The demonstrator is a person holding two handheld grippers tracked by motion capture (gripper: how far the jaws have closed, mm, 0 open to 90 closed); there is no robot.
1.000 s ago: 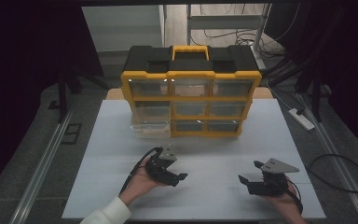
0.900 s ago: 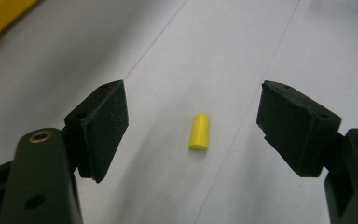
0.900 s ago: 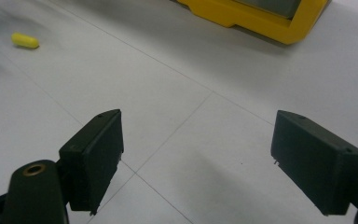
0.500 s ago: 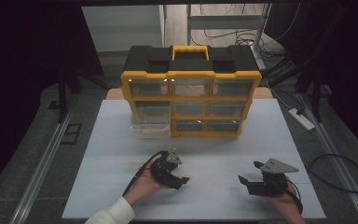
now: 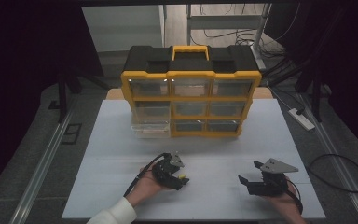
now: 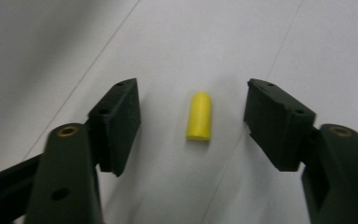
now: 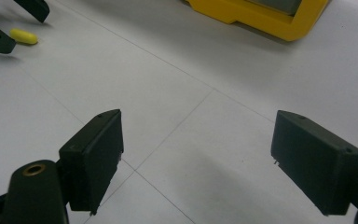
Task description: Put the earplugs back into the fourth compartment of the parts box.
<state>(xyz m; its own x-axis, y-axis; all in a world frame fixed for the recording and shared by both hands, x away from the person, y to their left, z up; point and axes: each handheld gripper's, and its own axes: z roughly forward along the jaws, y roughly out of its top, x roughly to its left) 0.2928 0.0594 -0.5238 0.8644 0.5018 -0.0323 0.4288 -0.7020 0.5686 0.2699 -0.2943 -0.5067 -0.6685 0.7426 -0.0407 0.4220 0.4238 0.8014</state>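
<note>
Left gripper (image 6: 193, 121) jaws closing, straddling yellow plug (image 6: 199, 116).

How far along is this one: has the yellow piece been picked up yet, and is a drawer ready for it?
Done: one clear drawer of the yellow organizer, lower left, stands pulled out. In hand: the left gripper straddles the yellow capsule-shaped piece on the white table; its jaws have just been closing, but gaps remain on both sides. Left: grip, lift, probably carry it to the drawer. The right gripper rests open, empty.

White table (image 5: 121, 154), yellow drawer organizer (image 5: 191, 100) at back, small yellow capsule (image 5: 182, 177) near front
</note>
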